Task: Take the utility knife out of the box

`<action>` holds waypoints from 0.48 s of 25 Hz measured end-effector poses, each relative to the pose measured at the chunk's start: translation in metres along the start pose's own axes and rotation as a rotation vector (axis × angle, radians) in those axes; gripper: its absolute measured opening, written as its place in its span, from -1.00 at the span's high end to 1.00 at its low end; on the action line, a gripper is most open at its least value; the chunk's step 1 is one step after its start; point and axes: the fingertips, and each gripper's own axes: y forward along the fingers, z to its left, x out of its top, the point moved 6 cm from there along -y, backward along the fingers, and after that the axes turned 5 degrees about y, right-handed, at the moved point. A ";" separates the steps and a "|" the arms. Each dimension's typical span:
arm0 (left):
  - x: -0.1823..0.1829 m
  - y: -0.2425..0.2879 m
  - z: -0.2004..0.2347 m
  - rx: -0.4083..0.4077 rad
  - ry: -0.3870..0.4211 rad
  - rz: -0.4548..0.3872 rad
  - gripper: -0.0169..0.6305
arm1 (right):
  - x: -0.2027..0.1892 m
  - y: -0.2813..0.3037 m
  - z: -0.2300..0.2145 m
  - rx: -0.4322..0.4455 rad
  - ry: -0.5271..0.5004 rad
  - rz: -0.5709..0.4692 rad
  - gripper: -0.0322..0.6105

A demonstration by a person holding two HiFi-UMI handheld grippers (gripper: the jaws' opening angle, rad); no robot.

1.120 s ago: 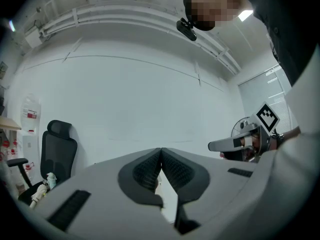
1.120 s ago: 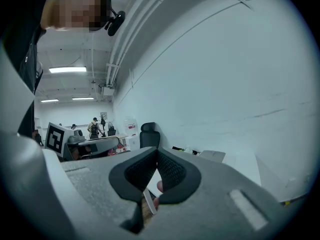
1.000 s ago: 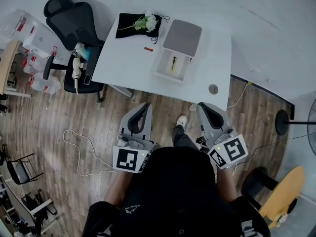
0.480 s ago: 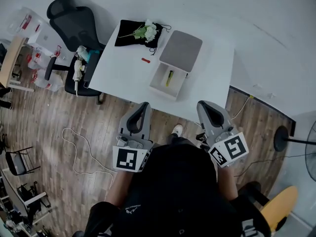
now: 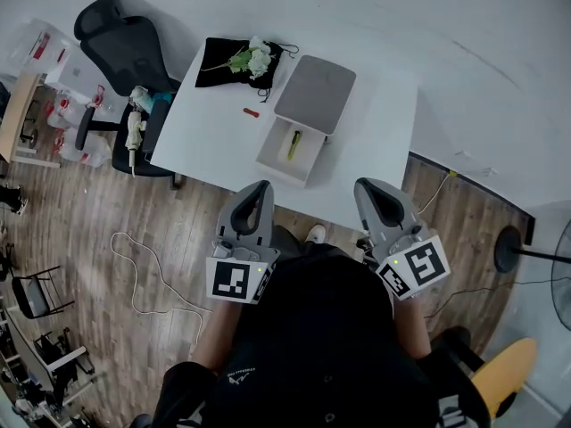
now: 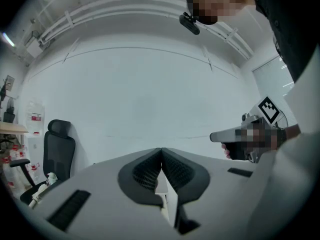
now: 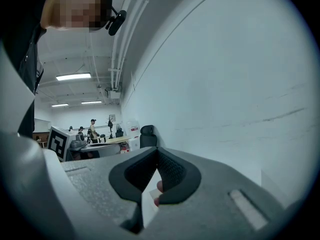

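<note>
An open white box (image 5: 272,154) stands on the white table (image 5: 214,141), its grey lid (image 5: 314,83) leaning back behind it. Inside lies the yellow-green utility knife (image 5: 293,144). My left gripper (image 5: 259,188) is held level at the table's near edge, short of the box, shut and empty. My right gripper (image 5: 368,185) is at the same edge to the right, shut with nothing in it. In the left gripper view the left gripper (image 6: 161,150) has its jaws closed tip to tip. The right gripper (image 7: 157,150) looks the same in its own view.
A black cloth with white flowers (image 5: 239,59) and a small red item (image 5: 252,112) lie on the table's left part. A black office chair (image 5: 125,38) stands at the table's left end. A white cable (image 5: 152,275) lies on the wooden floor.
The table and box have come nearer to me in the head view. Both grippers, shut throughout, now reach the table's near edge.
</note>
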 end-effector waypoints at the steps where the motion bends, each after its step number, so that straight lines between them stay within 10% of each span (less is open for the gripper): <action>1: -0.002 0.003 0.000 -0.002 -0.003 0.007 0.93 | 0.000 0.000 -0.002 -0.004 0.001 0.000 0.89; 12: -0.030 0.047 -0.002 -0.094 -0.024 0.078 0.93 | 0.004 -0.009 -0.021 -0.102 0.000 -0.003 0.89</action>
